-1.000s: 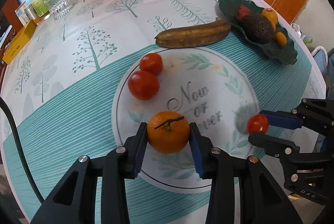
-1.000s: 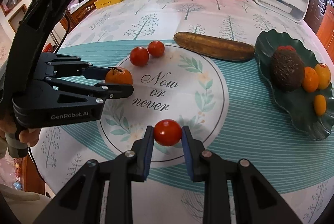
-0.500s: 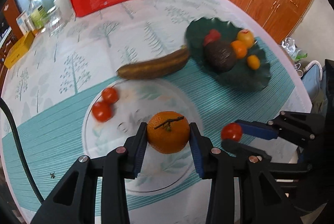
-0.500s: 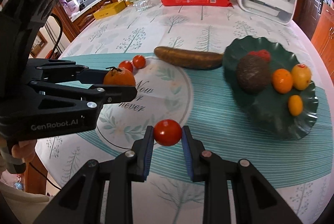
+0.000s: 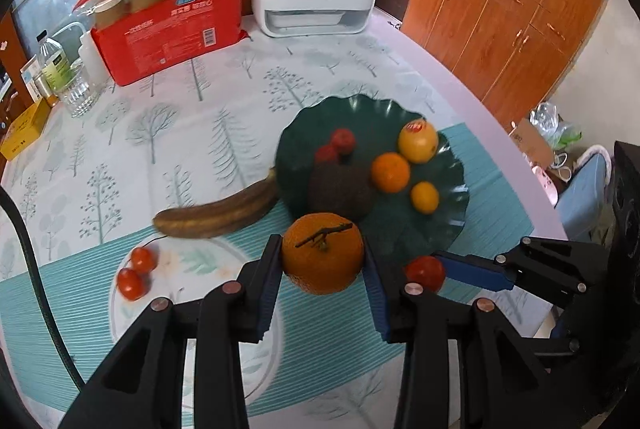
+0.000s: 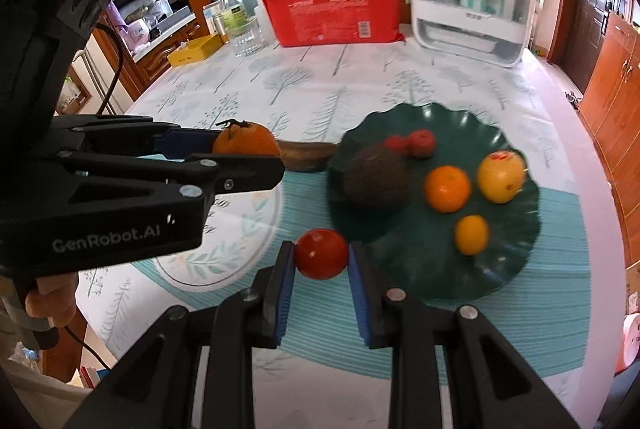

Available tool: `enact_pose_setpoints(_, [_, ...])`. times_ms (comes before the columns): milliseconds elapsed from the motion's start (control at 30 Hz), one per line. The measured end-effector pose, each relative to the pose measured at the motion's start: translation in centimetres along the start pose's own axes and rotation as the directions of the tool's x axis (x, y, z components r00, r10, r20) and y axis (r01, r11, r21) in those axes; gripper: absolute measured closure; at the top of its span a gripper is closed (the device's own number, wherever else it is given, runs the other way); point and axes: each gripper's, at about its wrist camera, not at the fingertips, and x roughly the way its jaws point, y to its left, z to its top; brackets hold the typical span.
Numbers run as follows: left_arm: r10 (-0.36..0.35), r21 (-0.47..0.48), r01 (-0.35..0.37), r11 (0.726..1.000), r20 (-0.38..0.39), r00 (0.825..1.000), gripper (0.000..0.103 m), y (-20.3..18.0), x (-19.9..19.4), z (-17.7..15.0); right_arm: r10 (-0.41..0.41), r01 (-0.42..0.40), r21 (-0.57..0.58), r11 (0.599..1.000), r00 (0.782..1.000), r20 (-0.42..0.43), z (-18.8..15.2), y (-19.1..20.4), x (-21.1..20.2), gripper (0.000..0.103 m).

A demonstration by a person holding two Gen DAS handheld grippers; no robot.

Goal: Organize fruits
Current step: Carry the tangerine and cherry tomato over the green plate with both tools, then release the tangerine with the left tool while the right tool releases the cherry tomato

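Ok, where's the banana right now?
In the left wrist view the banana lies on the tablecloth left of centre, its far end at the green plate's left rim, the two loose tomatoes nearer the camera.

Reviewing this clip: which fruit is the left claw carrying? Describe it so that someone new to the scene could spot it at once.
Start at the dark green scalloped plate of fruit. At its near edge, the left claw grips an orange between blue pads. It is the biggest orange fruit in view and the only one with a dark twig on top; the right claw beside it holds a small red tomato.
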Motion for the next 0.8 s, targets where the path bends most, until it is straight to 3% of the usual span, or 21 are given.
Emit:
enact_pose_setpoints(400, [0.035, -0.053, -0.035, 0.998, 0.004, 0.999, 0.065, -3.2, 4.2, 5.0, -0.036, 0.036, 0.020, 0.999, 0.999, 0.019, 3.2, -7.9, 0.5, 0.076])
enact_pose_setpoints(800, [0.062, -0.134, -0.066, 0.989, -0.037, 0.997, 0.065, -2.2, 10.4, 10.0, -0.119, 0.118, 0.046, 0.992, 0.993, 0.019, 8.1, -12.7, 5.7, 0.076])
